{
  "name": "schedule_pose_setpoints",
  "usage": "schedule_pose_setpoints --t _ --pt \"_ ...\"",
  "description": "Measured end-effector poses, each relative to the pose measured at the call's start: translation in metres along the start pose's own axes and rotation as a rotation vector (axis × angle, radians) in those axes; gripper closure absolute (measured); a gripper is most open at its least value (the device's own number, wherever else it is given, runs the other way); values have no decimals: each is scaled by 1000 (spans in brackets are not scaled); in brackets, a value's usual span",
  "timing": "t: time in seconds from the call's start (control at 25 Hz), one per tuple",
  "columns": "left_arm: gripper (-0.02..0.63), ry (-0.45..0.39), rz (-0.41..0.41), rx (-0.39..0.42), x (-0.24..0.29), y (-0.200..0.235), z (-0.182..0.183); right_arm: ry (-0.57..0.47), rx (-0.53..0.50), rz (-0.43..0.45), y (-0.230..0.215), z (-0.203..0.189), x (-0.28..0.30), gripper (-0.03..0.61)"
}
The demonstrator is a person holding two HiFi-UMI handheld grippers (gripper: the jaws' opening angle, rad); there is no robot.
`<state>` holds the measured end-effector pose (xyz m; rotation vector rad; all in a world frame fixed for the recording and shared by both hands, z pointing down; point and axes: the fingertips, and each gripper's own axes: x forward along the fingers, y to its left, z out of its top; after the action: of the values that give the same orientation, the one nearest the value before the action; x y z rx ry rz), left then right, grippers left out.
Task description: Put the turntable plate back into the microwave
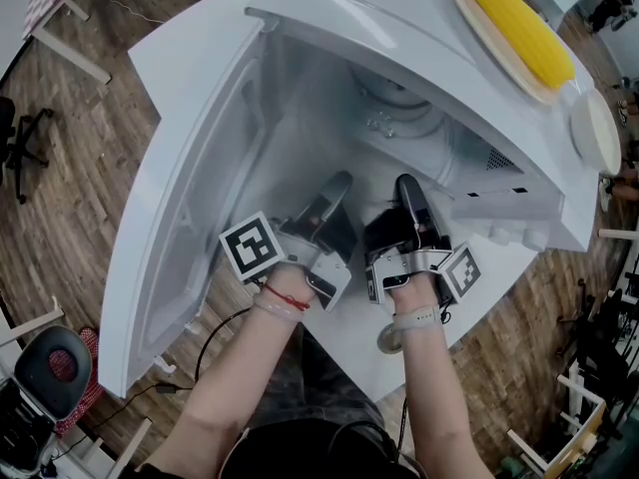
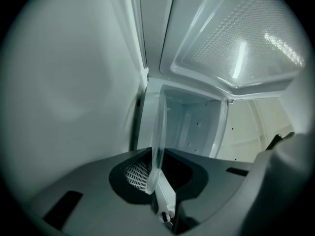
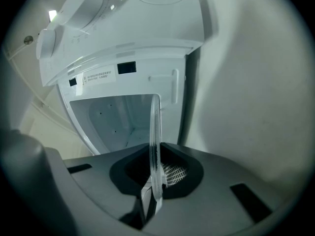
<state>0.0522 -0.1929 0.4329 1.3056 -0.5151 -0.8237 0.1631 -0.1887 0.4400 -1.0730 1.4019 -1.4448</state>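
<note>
The clear glass turntable plate [image 1: 392, 120] is held level at the mouth of the white microwave's [image 1: 399, 18] cavity. It is hard to make out in the head view. My left gripper [image 1: 337, 186] is shut on its near rim, and my right gripper [image 1: 407, 190] is shut on the rim beside it. In the left gripper view the plate [image 2: 158, 136] shows edge-on in the left gripper [image 2: 155, 181], with the cavity [image 2: 192, 127] behind. The right gripper view shows the same edge [image 3: 155, 132] clamped in the right gripper [image 3: 156, 183], before the cavity [image 3: 113, 122].
The microwave door [image 1: 190, 198] hangs open on the left. On top of the microwave lies a dish with a corn cob [image 1: 519, 23] and a white lid [image 1: 596, 133]. Control knobs [image 3: 74, 9] sit right of the cavity. A black chair [image 1: 60, 367] and cables are on the wood floor.
</note>
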Motion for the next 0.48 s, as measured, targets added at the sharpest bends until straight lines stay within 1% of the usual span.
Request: schedule_pose_setpoints --t 0.2,0.48 --pt "569 -6 14 21 0 1 0 5 -10 3 0 1 1 537" --pt "569 -26 17 4 4 2 2 -9 -11 17 3 2 0 537"
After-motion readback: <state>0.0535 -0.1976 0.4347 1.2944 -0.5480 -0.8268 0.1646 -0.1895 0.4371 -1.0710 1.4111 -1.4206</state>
